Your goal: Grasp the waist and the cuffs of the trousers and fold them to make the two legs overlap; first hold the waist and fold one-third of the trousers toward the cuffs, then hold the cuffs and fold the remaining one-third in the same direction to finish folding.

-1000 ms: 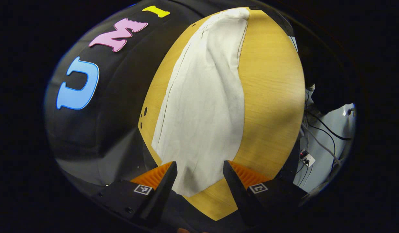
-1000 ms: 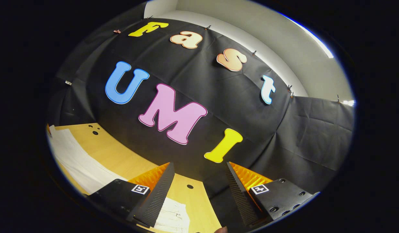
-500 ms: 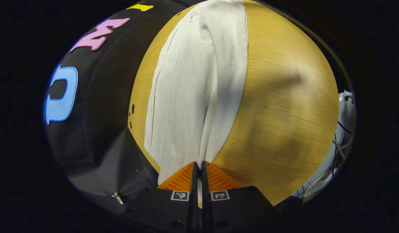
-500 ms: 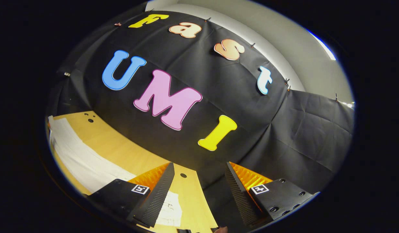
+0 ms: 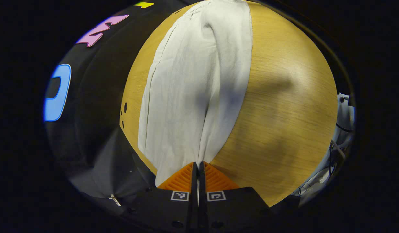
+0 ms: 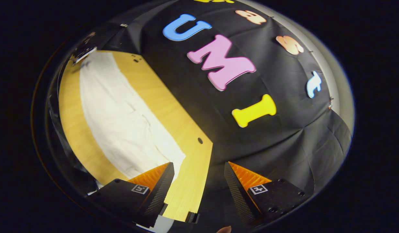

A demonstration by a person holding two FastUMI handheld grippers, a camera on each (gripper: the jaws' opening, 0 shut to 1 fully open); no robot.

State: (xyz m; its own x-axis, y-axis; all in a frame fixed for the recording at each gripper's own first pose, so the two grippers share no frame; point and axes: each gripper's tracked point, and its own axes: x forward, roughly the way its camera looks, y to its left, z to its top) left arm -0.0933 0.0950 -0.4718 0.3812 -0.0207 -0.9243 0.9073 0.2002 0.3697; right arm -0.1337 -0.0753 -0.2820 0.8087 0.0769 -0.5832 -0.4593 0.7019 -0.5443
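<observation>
The white trousers (image 5: 196, 87) lie stretched lengthwise along the wooden table (image 5: 283, 106). The left gripper (image 5: 198, 168) has its fingers pressed together on the near end — cuffs or waist, hard to say. The right gripper (image 6: 198, 174) hangs wide apart over the table's corner, gripping nothing.

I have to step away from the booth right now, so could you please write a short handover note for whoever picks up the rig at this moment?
Left claw: shut on the near end of the white trousers; which end, waist or cuffs, I cannot tell.
Right claw: open, holding nothing, over the table's edge beside the trousers' other end.
Trousers: laid out long and narrow along the wooden table, apparently with the legs already overlapped.
Done: one end gripped.
Left: grip the other end with the right claw, then fold the waist third toward the cuffs and the cuff third over.
</observation>
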